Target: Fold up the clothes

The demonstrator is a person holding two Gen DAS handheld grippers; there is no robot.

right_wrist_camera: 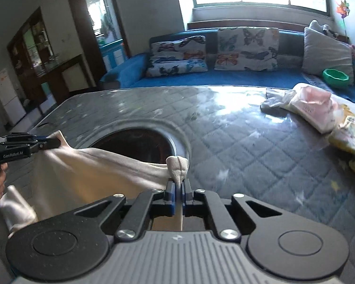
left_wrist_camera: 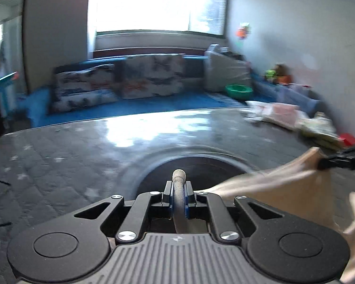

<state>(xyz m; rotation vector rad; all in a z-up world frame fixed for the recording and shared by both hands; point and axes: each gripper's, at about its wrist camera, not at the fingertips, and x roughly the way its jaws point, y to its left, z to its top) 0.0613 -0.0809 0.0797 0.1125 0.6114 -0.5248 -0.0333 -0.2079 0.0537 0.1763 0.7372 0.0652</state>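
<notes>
Left tongs [left_wrist_camera: 178, 197] and right tongs [right_wrist_camera: 176, 195] each clamp edge of cream garment [right_wrist_camera: 87, 172], spread above quilted counter [right_wrist_camera: 236, 142]. Keep span taut, level; lower evenly. Garment type unclear, probably shirt.

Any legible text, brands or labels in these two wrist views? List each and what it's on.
"GenRobot.AI": white lettering on the side of the left gripper, seen in the right wrist view.
Small pale logo mark, no letters, on the right gripper's grey ribbed body.
Dark print on the pink-and-white packet on the table: too small to read.
Print on the yellow floral item: blurred, unreadable.
Left wrist view: motion-blurred, no readable text.
</notes>
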